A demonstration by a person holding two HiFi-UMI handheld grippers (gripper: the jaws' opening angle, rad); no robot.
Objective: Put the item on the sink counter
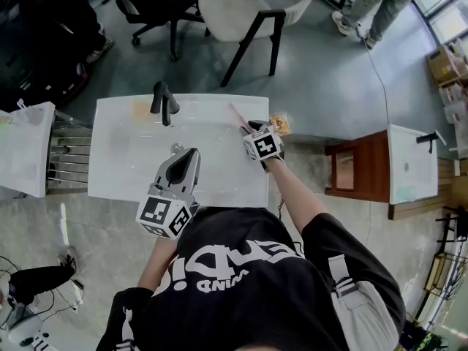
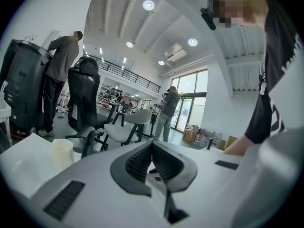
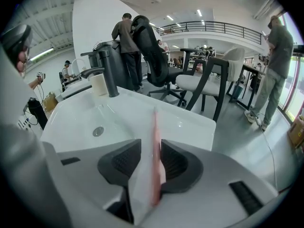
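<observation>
R gripper (image 1: 250, 129) is over the rear-right part of the white sink counter (image 1: 117, 123), angled steeply down twd the back rim. Its jaws stand wide apart w/ a thin flat pink item (image 3: 155, 141) edge-on between them. The pads aren't squeezing it: there's a clear gap on the left pad's side, and the item's lower edge leans against the right pad. In head view the item shows as a slim pink strip running from the jaws up and left across the counter, to the right of the black faucet (image 1: 162, 102). Can't tell if its far end touches the counter.

L gripper (image 1: 178, 152) hangs approx level over the middle of the basin, on the side nearer the person. Its jaws are closed together, pad tips touching, nothing between them.

Other bits: round drain (image 3: 98, 131) in the basin floor. A white cup (image 3: 99, 84) stands just beside the faucet. A small orange-brown packet (image 1: 280, 124) lies just right of R gripper, at the counter's right edge. Beyond the sink stand a pale chair (image 1: 241, 9) and a black office chair (image 1: 146, 6), both on the grey floor. The person wears a black T-shirt (image 1: 241, 284) w/ white print.
</observation>
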